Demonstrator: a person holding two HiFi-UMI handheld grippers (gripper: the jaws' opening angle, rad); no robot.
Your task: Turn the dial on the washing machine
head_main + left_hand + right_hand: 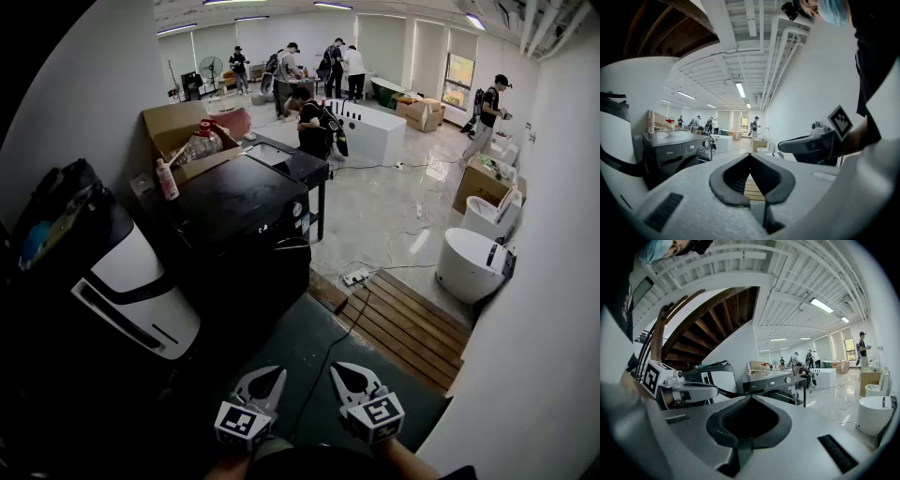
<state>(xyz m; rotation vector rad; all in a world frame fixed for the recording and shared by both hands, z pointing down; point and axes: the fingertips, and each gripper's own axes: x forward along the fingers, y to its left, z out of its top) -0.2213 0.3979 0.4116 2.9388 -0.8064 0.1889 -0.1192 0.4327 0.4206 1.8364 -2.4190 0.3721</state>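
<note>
Grippers low, near camera: left gripper (270, 377) and right gripper (347, 377) both closed, empty. Black washing machine (239, 211) stands farther off, left of centre. Dial (788, 380) on its front panel, well apart from both grippers. Task not begun: approach, grasp, turn all remain.

You hold both grippers low, side by side above a dark floor mat (314, 352). Your left gripper (276, 372) and your right gripper (338, 369) each have their jaws together with nothing between them. The black washing machine (234, 211) stands well ahead on your left, apart from both grippers. A small bottle (167, 178) stands on its top, and an open cardboard box (173, 127) sits behind it. A slatted wooden platform (408, 323) lies to your right.
</note>
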